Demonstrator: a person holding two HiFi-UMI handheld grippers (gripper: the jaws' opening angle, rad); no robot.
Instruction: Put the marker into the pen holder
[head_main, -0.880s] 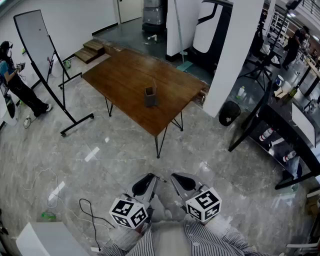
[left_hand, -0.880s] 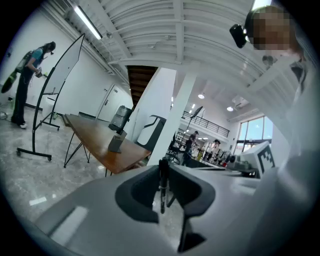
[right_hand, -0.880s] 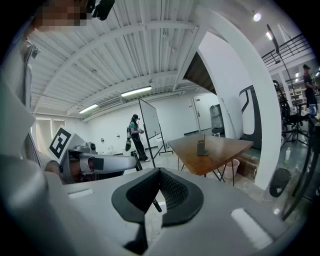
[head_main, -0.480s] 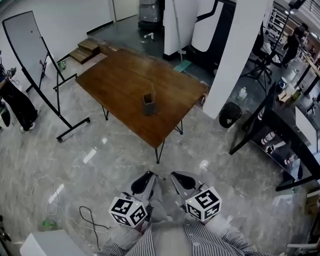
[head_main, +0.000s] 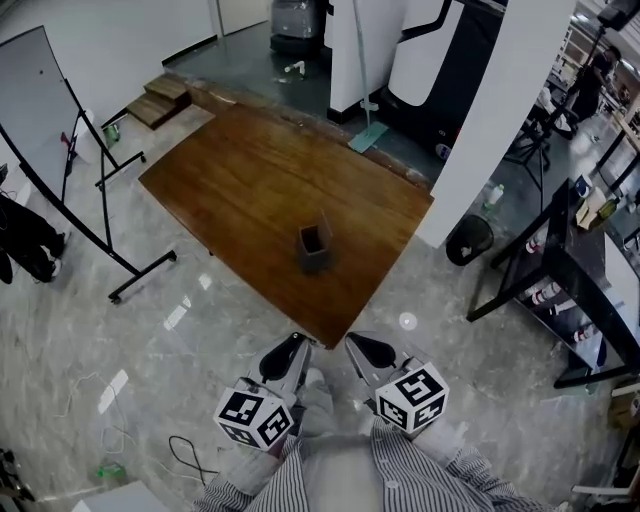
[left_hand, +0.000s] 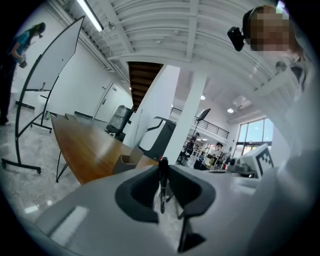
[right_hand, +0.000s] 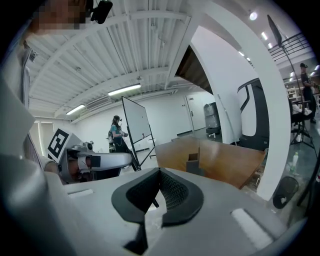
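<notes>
The table (head_main: 250, 190) has swung in closer since the last look and now fills the middle of the head view, its near corner just ahead of the two grippers, so the approach is well on. Big brown top, bare except for one thing: the pen holder (head_main: 314, 247), standing upright near the near edge with its dark mouth open to the ceiling. Down at the bottom, both grippers are held side by side above the floor, short of the table edge. The left gripper (head_main: 296, 350) is clamped on the marker (left_hand: 162, 182), a thin dark stick pinched between the pads and standing upright across the jaws. The right gripper (head_main: 356, 348) has its jaws drawn together with nothing between them. Here's the key line-up: the holder lies straight ahead and well apart, almost on the line between the two grippers, a touch nearer the left one, which is the one carrying. The likely job now is bringing the marker's long axis over that mouth and lowering it in end-first.
</notes>
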